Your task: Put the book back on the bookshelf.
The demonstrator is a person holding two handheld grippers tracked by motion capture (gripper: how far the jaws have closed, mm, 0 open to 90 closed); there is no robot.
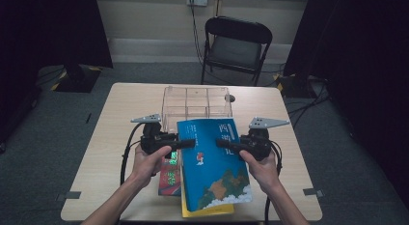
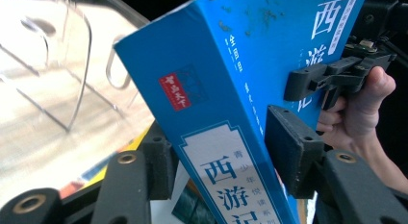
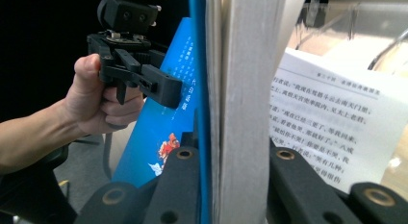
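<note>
The blue book (image 1: 214, 162) has a glossy cover and matt paper pages; clear plastic organizer (image 1: 195, 102).

High view dim overall, dark curtains black at both sides, desk (image 1: 120, 109) lit evenly from above, soft shadows near its front edge. Left gripper view: strong glare washing out clear organizer (image 2: 57, 70) at top left, blue book (image 2: 231, 89) sharp, near jaws slightly soft. Right gripper view: left half dark, bright overexposed patch top right, page edges blurred close to lens.
</note>
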